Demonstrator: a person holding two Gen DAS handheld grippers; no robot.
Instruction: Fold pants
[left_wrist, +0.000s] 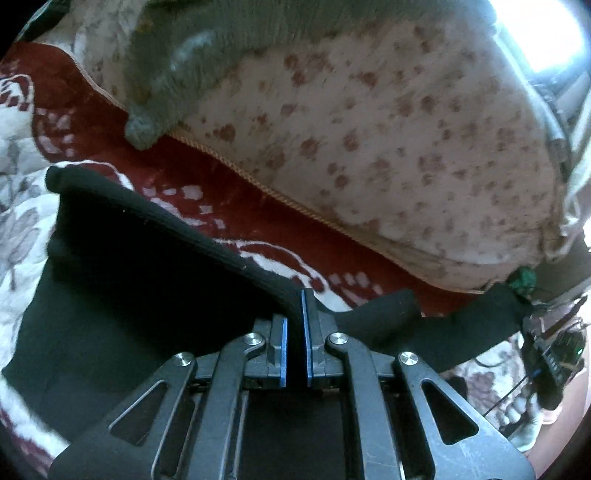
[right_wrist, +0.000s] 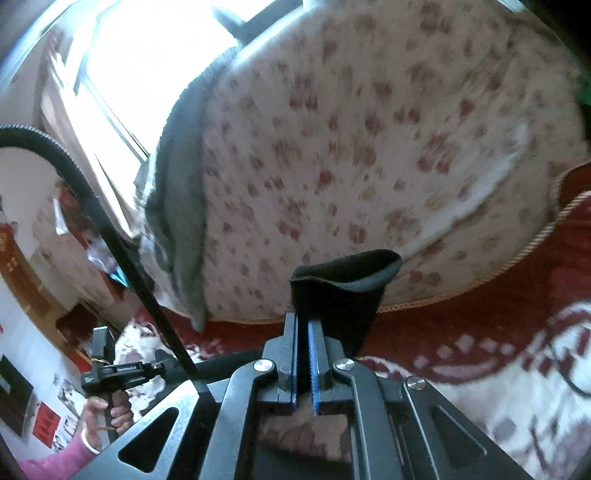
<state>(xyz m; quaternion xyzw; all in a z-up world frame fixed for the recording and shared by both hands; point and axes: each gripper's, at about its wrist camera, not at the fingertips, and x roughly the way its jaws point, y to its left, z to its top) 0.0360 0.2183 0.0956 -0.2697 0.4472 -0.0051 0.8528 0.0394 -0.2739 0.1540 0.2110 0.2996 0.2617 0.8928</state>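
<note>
The black pants (left_wrist: 122, 280) hang and spread over a red and white patterned blanket (left_wrist: 280, 229). My left gripper (left_wrist: 295, 314) is shut on the pants' upper edge, with the cloth pinched between its blue pads. The cloth runs right to the other gripper (left_wrist: 554, 354), seen at the right edge. In the right wrist view my right gripper (right_wrist: 303, 325) is shut on a black cloth corner (right_wrist: 343, 284) that stands up above the fingers. The left hand-held gripper (right_wrist: 118, 373) shows at lower left, held by a hand.
A large floral pillow (left_wrist: 388, 140) lies just beyond the pants, with a grey knitted cloth (left_wrist: 192, 62) on it. A bright window (right_wrist: 147, 55) is at the back. A black hose (right_wrist: 92, 206) crosses the left of the right wrist view.
</note>
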